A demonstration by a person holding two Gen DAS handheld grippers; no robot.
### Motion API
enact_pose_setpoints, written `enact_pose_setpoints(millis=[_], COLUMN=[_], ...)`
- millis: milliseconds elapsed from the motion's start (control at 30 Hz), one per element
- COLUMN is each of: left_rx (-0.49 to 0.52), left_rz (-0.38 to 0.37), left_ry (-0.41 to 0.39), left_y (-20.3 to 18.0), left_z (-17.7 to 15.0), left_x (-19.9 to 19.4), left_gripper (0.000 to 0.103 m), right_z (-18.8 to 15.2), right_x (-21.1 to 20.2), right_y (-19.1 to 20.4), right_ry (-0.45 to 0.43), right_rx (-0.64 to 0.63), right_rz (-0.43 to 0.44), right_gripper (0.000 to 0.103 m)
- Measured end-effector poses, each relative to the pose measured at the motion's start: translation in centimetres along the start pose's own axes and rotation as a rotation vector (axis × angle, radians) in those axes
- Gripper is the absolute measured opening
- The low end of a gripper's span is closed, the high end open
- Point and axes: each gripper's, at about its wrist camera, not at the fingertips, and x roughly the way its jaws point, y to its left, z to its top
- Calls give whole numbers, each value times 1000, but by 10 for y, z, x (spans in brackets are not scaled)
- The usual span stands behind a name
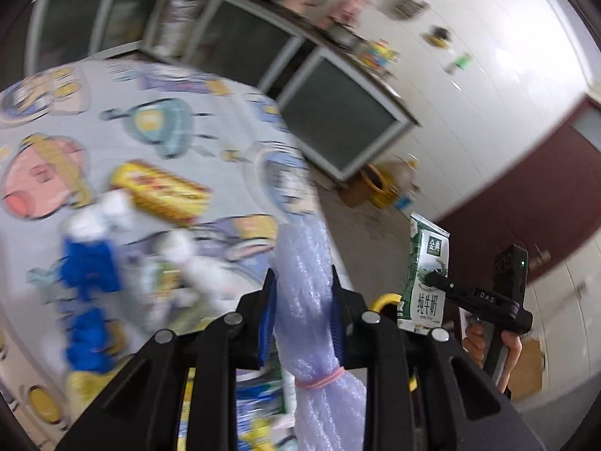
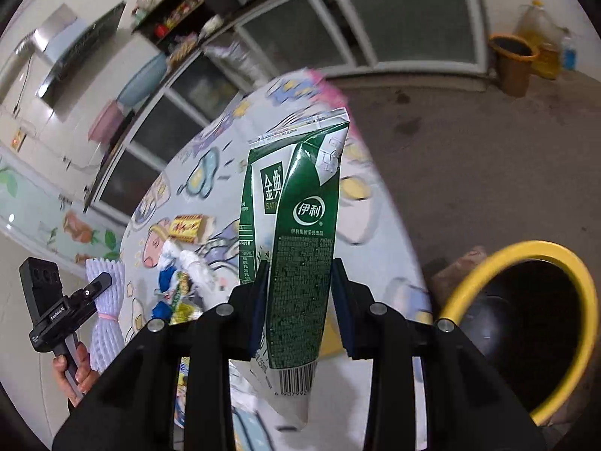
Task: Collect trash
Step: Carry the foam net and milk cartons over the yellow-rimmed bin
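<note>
Over the cartoon-print bench point(image 2: 210, 165), my right gripper point(image 2: 300, 293) pinches a light, crushable milk carton point(image 2: 300, 225) mid-body; my left gripper point(image 1: 304, 300) squeezes soft foam netting point(image 1: 306, 263).

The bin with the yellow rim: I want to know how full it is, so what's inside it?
Inside the bin, only a dark liner and one dim rounded bulge show. The bottom is in shadow, and the right gripper hides its near-left part.
</note>
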Motion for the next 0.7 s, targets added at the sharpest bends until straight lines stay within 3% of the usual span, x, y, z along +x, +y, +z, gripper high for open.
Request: enact_pose_setpoints(millis=[167,367,500,700], left_rx=[103,239,304,340], left_rz=[-91,-168,-217,-227], left_ry=[58,156,243,326], left_y=[-67,-148,-199,-242], left_z=[-9,-31,-54,-81], left_x=[47,114,164,228], left_gripper=[23,23,23,24], right_z=[-19,-47,-68,-91], right_x=[-55,-90,-93,-77], right_y=[-56,-109,-139,-177], right_ry=[-89,-161,-168,-135], right_rx=[70,126,159,195], right_rz=[-57,-139,-178,-248], right_gripper=[31,31,31,31])
